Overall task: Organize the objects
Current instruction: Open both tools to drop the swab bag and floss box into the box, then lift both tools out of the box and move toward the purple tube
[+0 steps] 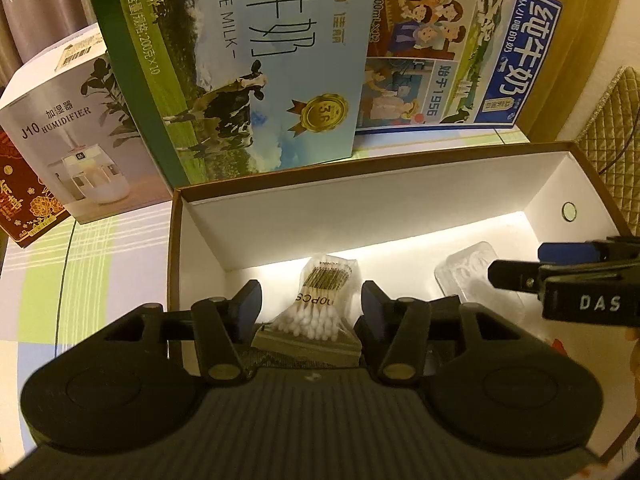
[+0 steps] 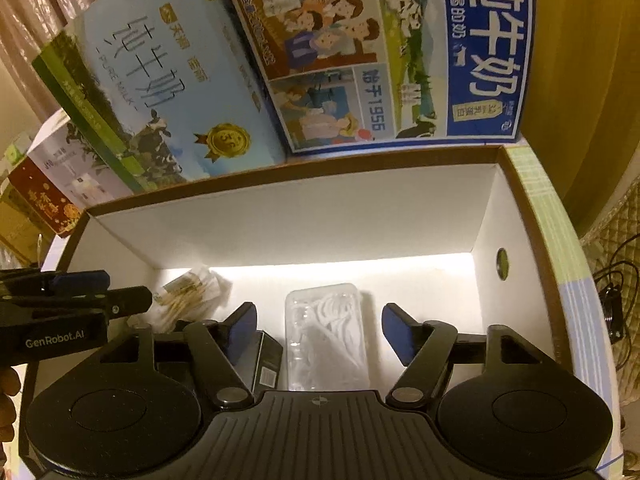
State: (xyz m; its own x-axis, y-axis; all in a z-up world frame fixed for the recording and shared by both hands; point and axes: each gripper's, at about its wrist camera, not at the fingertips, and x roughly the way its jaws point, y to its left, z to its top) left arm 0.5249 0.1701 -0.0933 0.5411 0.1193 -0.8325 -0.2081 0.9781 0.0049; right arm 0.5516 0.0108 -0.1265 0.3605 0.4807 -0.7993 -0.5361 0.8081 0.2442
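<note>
Both wrist views over open box (image 1: 380,176)

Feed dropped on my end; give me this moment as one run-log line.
left hand-held gripper: open over cotton swabs | right hand-held gripper: open over clear plastic case | both items inside box

Left gripper (image 1: 311,300) body hides the near end of the cotton swab bag (image 1: 325,294) and most of the flat olive packet (image 1: 304,342) under it; packet print can't be read. In the right wrist view the dark box (image 2: 267,360) sits partly behind the right gripper's (image 2: 319,330) left finger, label too small to read. Clear plastic case (image 2: 326,336): near end cut off by gripper body, contents blurred white shapes, can't tell what. Both milk cartons (image 1: 256,60) cut off at top edge. Red box (image 1: 24,196) cut off at left, gold text illegible. White box (image 1: 400,216): near wall hidden in both views.
</note>
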